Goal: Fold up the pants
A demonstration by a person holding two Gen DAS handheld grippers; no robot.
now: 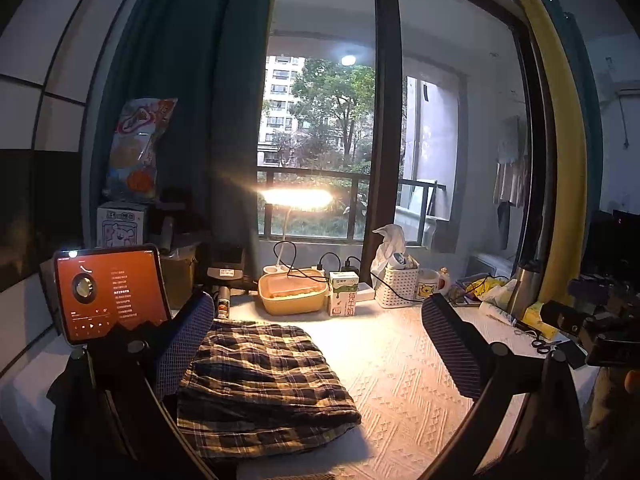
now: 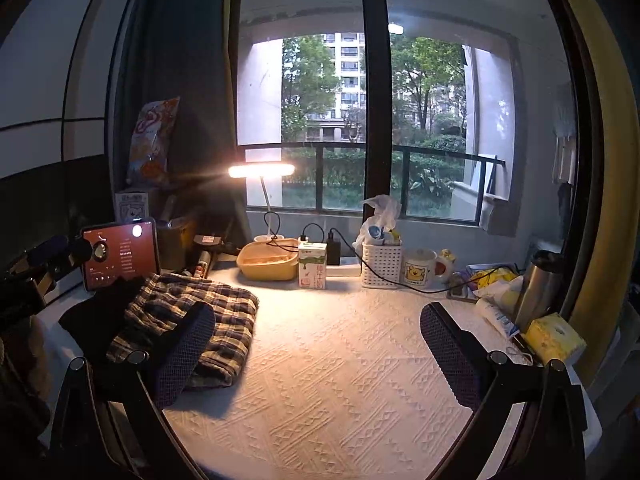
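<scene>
The plaid pants (image 1: 260, 380) lie folded into a compact stack on the white textured table cover (image 1: 400, 380), at the left side. In the right wrist view the same plaid pants (image 2: 224, 312) rest at the left, with a dark garment (image 2: 100, 316) beside them. My left gripper (image 1: 320, 356) is open, its left finger over the pants' left edge, nothing between the fingers. My right gripper (image 2: 320, 356) is open too, hovering above the bare cover to the right of the pants, its left finger over their near corner. The other gripper (image 2: 44, 264) shows at the far left.
A tablet (image 1: 108, 292) stands lit at the left. Along the window: a lit desk lamp (image 1: 298, 198), yellow container (image 1: 292, 290), milk carton (image 1: 343, 294), white basket (image 1: 400, 286), mug (image 1: 430, 284). A steel flask (image 2: 540, 288), tissue pack (image 2: 554, 338) and scissors (image 1: 540, 346) sit at the right.
</scene>
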